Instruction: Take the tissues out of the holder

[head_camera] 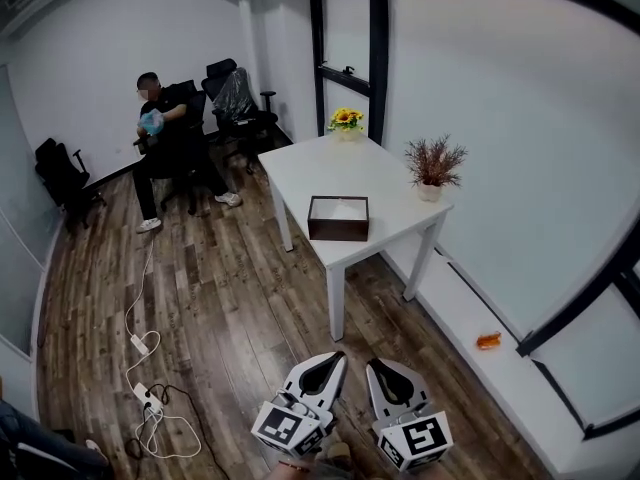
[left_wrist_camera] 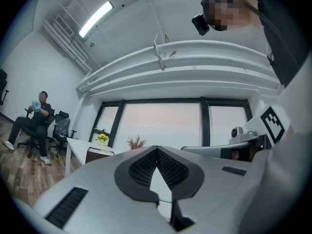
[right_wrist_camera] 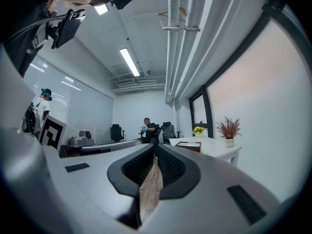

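The tissue holder (head_camera: pixel 338 218) is a dark brown open box with white tissue inside, standing near the front edge of the white table (head_camera: pixel 392 183). Both grippers are low in the head view, well short of the table and above the wooden floor. My left gripper (head_camera: pixel 331 365) is shut with nothing in it, and so is my right gripper (head_camera: pixel 380 369). In the left gripper view the shut left gripper (left_wrist_camera: pixel 156 149) points upward, with the holder (left_wrist_camera: pixel 97 153) small at the left. The right gripper (right_wrist_camera: pixel 156 148) has the holder (right_wrist_camera: pixel 189 145) far ahead of it.
Yellow flowers (head_camera: pixel 346 120) and a dried plant in a pot (head_camera: pixel 433 169) stand on the table. A person (head_camera: pixel 167 138) sits on an office chair at the back left. Cables and a power strip (head_camera: pixel 141 346) lie on the floor. An orange object (head_camera: pixel 488 340) rests on the window ledge.
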